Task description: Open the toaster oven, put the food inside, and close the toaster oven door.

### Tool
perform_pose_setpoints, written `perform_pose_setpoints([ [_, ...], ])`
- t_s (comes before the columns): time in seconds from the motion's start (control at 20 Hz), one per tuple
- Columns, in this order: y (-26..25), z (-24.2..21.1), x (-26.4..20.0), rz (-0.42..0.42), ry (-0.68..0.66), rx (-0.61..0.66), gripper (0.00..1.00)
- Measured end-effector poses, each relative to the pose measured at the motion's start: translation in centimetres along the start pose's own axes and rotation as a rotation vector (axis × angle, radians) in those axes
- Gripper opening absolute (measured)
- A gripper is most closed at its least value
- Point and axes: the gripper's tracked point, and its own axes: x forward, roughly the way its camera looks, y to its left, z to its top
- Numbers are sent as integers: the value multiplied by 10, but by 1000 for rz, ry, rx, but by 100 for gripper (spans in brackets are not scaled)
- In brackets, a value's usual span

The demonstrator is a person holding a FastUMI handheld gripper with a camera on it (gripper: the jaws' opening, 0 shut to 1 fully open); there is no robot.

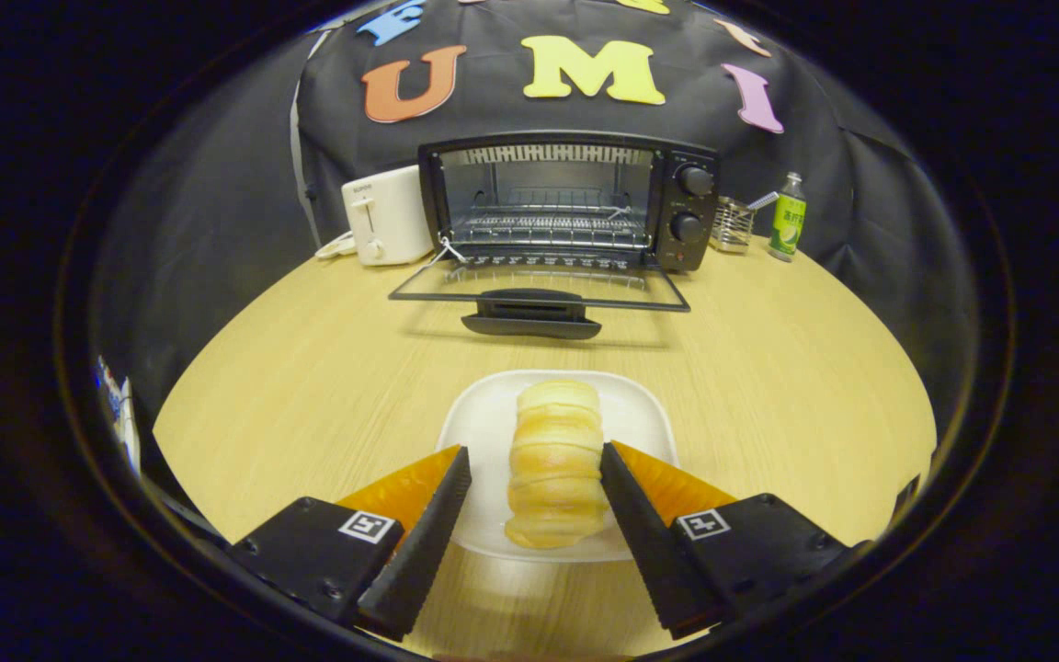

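A black toaster oven (575, 198) stands at the back of the wooden table, its glass door (539, 287) folded down flat toward me, handle at the front, wire rack showing inside. Nearer, a long pale bread roll (555, 464) lies lengthwise on a white square plate (483, 418). My gripper (536, 457) is open, its two orange-and-black fingers on either side of the roll's near half. The right finger (626, 496) lies close against the roll; the left finger (442, 501) stands a clear gap away from it.
A white pop-up toaster (385, 216) sits left of the oven. Right of the oven stand a metal mesh holder (732, 225) and a green-labelled bottle (788, 219). Bare tabletop (309, 368) spreads between the plate and the oven door.
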Motion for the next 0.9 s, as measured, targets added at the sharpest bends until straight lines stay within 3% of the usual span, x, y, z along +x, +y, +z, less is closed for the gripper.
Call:
perform_pose_setpoints([
  [0.35,-2,3,8,-30,-39,22,83],
  [0.5,-2,4,8,-27,-39,52,67],
  [0.75,7,14,-4,10,-58,81,62],
  [0.9,21,45,-15,83,-171,107,62],
])
